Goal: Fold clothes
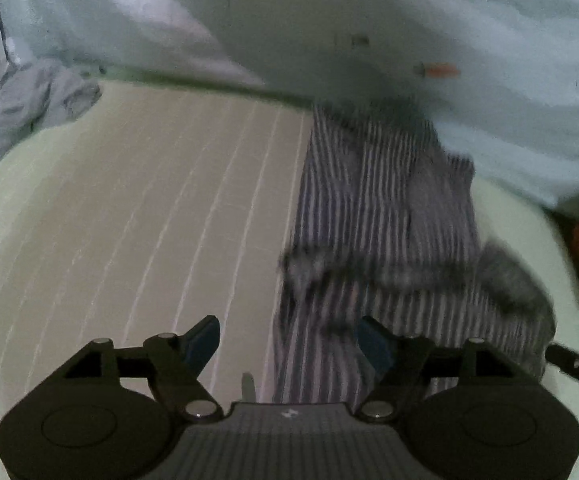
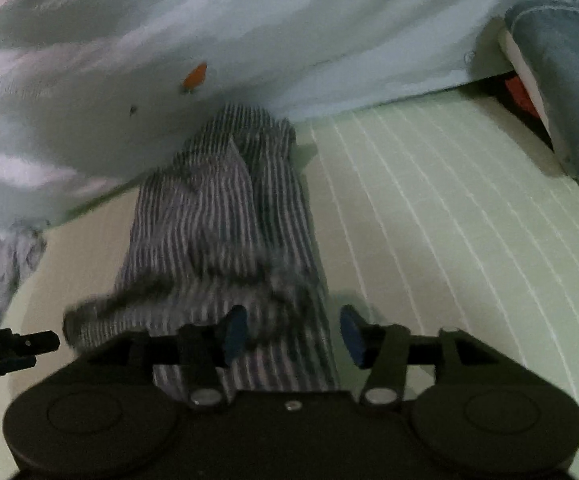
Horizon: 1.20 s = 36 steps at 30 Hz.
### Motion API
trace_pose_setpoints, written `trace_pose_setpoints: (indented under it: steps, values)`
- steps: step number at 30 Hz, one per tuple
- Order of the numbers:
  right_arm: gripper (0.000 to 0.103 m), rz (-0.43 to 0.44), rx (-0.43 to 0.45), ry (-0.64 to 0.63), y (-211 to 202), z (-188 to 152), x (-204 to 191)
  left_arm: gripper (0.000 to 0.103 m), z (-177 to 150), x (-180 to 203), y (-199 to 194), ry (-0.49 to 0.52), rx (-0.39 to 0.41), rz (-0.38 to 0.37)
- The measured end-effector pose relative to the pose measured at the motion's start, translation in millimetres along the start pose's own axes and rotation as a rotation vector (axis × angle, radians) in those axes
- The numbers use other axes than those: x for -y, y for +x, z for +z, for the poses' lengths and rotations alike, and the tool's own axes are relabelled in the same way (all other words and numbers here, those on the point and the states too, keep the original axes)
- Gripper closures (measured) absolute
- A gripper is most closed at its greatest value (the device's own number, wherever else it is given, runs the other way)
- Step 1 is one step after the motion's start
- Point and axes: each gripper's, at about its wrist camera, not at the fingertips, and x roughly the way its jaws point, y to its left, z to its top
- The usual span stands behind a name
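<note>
A grey-and-white striped garment (image 1: 377, 208) (image 2: 217, 208) lies lengthwise on a pale green sheet (image 1: 129, 208) (image 2: 449, 208), with a fold across its near part. My left gripper (image 1: 289, 340) is open over the garment's left edge, with one blue-padded finger above the bare sheet and the other above the cloth. My right gripper (image 2: 293, 336) is open over the garment's right edge, and the cloth lies loose between its fingers. Neither pair of pads presses on the fabric. The frames are blurred.
A light blue blanket with small orange prints (image 1: 369, 20) (image 2: 249, 20) is bunched over the garment's far end. A crumpled grey cloth (image 1: 21, 108) lies at the far left. A blue-covered cushion (image 2: 561, 92) and something red (image 2: 519, 92) sit at the far right.
</note>
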Motion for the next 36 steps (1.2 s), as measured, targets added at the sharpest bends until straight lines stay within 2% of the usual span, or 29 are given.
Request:
trace_pose_setpoints:
  steps: [4, 7, 14, 20, 25, 30, 33, 36]
  values:
    - [0.037, -0.012, -0.058, -0.033, 9, -19, -3, 0.026, -28, -2, 9, 0.01, -0.081, 0.016]
    - [0.037, -0.026, -0.077, -0.086, 15, -22, -9, 0.026, -29, -1, 16, 0.029, -0.096, 0.024]
    - [0.029, -0.064, -0.079, -0.176, 33, -9, -27, 0.022, -7, 2, 40, 0.062, -0.106, 0.025]
    - [0.028, -0.08, -0.081, -0.225, 60, 16, -42, 0.021, 19, 6, 62, 0.111, -0.13, 0.006]
    - [0.028, -0.081, -0.08, -0.182, 92, 42, -45, 0.021, 36, 6, 68, 0.143, -0.137, -0.011]
    - [0.028, -0.101, -0.012, -0.133, 111, 74, -43, 0.02, 36, -10, 67, 0.091, -0.143, -0.043]
    - [0.028, -0.162, 0.009, -0.096, 117, 87, -42, 0.02, 30, -19, 62, 0.065, -0.141, -0.048]
    - [0.028, -0.167, 0.013, -0.069, 103, 87, -35, 0.02, 27, -28, 51, 0.037, -0.124, -0.052]
